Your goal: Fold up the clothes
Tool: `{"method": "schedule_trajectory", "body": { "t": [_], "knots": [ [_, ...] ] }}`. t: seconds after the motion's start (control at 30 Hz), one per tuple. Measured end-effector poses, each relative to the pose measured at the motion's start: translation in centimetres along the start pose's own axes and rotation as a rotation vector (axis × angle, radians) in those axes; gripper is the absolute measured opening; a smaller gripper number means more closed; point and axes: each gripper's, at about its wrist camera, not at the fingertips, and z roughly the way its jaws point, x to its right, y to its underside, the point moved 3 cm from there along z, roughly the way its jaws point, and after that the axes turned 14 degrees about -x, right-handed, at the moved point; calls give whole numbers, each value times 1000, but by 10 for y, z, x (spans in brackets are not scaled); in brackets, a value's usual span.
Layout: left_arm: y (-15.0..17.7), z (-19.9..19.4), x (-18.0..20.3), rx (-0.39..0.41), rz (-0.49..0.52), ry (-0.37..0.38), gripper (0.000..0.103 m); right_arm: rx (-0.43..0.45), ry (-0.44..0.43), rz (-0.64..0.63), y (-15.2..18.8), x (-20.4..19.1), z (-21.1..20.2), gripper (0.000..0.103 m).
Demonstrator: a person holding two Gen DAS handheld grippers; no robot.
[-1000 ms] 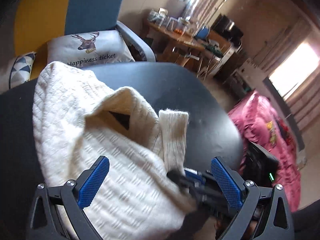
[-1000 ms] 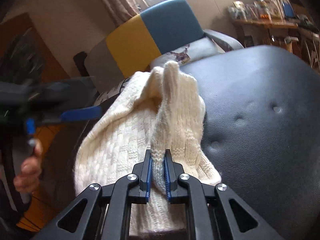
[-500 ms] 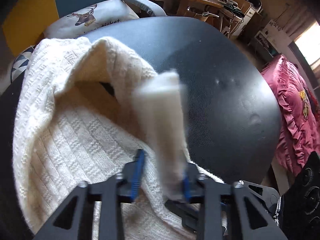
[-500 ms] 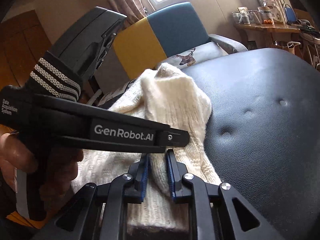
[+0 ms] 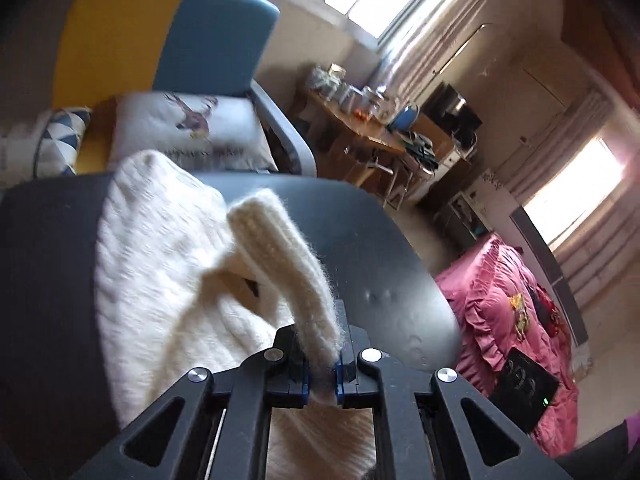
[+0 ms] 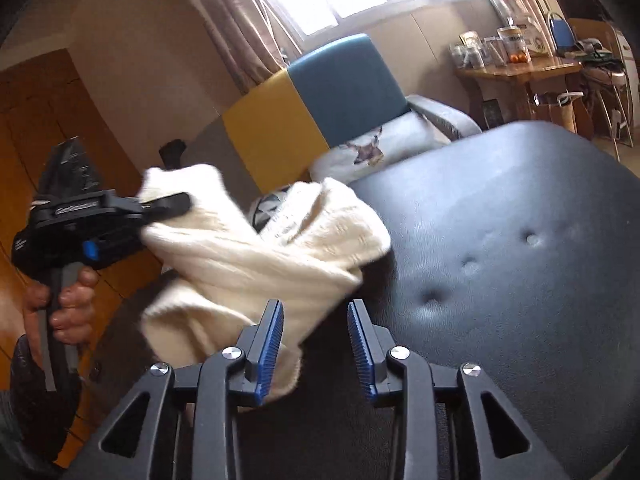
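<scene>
A cream knitted sweater lies partly on a black padded surface, its bulk bunched toward the left side and its ribbed sleeve end lifted clear. The left gripper is clamped tight on that ribbed end, the knit pinched between its blue pads; in the right wrist view the same tool is at the far left, held in a person's hand, with the fabric stretched from it. The right gripper stands partly open, its jaws having just been parting; a fold of sweater lies by its left finger, pads not pressing it. Beyond the surface stands a yellow and blue armchair with a deer-print cushion. A pink bedspread lies at the right.
</scene>
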Motion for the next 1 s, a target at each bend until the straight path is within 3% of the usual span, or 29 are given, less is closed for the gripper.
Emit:
{"method": "schedule_trajectory", "body": {
  "t": [0.1,0.23,0.33,0.4,0.5,0.63,0.7,0.77,0.83,1.0],
  "knots": [
    [20,-12,-23,26,-18,1,8,-54,-57,2,1,-14,17,34],
    [52,-34,-56,71,-52,43,8,-96,-70,10,5,-28,32,34],
    [90,-63,-56,105,43,70,8,-95,-127,37,4,-34,37,36],
    [115,-56,-41,43,121,87,9,-84,-211,46,-2,-43,37,36],
    [147,-35,-13,-67,247,110,11,-77,-225,55,-10,-55,34,36],
    [170,-12,7,-155,331,123,25,-160,-205,41,-3,-59,40,36],
    [175,-13,8,-183,347,140,56,-195,-197,45,5,-57,44,36],
    [178,-22,5,-191,347,146,68,-210,-222,78,13,-51,48,36],
    [178,-34,-3,-181,321,133,68,-241,-269,80,18,-53,57,36],
    [151,-51,-33,-107,205,11,66,-499,-341,-138,55,-88,89,36]
  ]
}}
